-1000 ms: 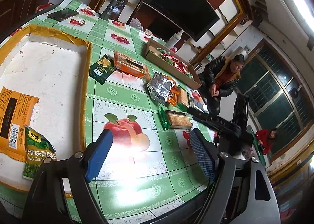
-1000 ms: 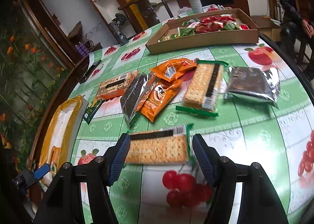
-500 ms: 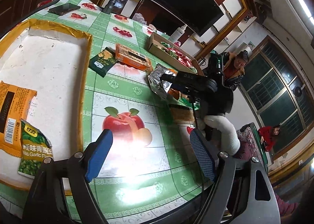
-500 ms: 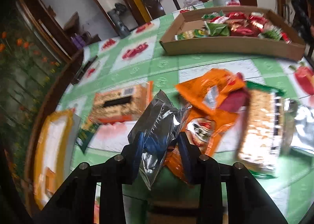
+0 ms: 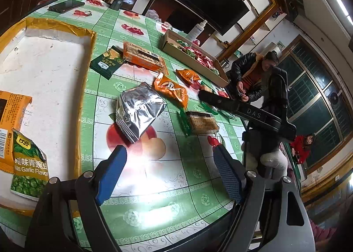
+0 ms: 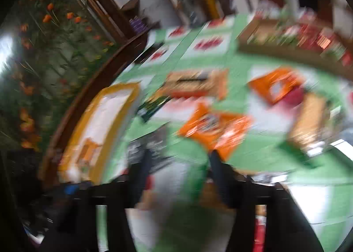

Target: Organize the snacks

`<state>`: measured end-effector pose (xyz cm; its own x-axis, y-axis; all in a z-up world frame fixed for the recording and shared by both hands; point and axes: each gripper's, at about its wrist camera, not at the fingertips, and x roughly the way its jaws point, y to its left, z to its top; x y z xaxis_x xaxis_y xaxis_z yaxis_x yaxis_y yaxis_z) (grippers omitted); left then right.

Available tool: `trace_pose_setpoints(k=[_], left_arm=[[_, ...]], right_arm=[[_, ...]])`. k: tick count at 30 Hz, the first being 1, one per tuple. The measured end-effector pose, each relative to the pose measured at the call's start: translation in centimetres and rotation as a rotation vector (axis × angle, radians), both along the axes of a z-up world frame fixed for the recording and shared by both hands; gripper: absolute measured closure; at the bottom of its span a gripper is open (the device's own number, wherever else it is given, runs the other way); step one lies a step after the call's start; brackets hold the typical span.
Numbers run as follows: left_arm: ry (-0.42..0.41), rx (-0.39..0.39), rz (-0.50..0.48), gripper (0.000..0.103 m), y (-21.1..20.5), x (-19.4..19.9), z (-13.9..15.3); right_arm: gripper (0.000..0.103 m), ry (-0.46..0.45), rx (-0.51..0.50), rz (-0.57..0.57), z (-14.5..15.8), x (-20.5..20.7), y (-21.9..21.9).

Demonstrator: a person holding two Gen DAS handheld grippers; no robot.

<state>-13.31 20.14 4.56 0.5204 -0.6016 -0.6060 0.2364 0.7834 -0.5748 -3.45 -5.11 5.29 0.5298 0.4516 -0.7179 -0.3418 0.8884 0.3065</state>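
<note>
Left hand-held gripper [image 5: 169, 174], black frame, blue textured pads [image 5: 111, 173], silver screws, right hand-held gripper [image 6: 178, 163] blurred

Foil packet [image 5: 138, 112] lies between box lid [image 5: 88, 80] and cracker pack [image 5: 201, 120].

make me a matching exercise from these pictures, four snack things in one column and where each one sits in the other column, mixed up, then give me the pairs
1. silver foil packet
2. green pea bag
3. dark green packet
4. cardboard tray of red and green snacks

A. far side of the table, near the spray bottle
B. inside the yellow-edged box
C. on the apple print, ahead of the left gripper
D. touching the long orange cracker pack

Pairs: 1-C, 2-B, 3-D, 4-A
</note>
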Motion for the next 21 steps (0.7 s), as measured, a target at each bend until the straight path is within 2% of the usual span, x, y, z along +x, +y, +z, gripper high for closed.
trace_pose_setpoints(k=[1, 4, 6, 9, 13, 15, 21], left_arm=[[0.003, 0.000, -0.002, 0.022, -0.1, 0.0, -0.1], [0.001, 0.027, -0.015, 0.022, -0.8, 0.0, -0.1], [-0.024, 0.080, -0.030, 0.022, -1.3, 0.1, 0.6], [-0.063, 0.151, -0.058, 0.022, -2.0, 0.6, 1.8], [-0.104, 0.283, -0.111, 0.022, -3.4, 3.2, 2.5], [-0.096, 0.349, -0.137, 0.022, -4.3, 5.2, 2.0], [-0.009, 0.460, -0.213, 0.022, -6.2, 9.3, -1.1]], right_arm=[[0.030, -0.010, -0.025, -0.022, -0.1, 0.1, -0.7], [0.030, 0.042, -0.042, -0.057, -1.5, 1.1, -2.0], [0.030, 0.086, -0.048, -0.055, -2.5, 1.0, -2.5], [0.031, 0.127, -0.023, 0.018, -2.6, -0.3, -2.2], [0.031, 0.122, -0.087, 0.115, -2.1, -2.5, -0.4], [0.032, 0.096, -0.125, 0.131, -1.8, -3.3, 0.2], [0.032, 0.088, -0.210, 0.130, -3.2, -3.4, 1.6]])
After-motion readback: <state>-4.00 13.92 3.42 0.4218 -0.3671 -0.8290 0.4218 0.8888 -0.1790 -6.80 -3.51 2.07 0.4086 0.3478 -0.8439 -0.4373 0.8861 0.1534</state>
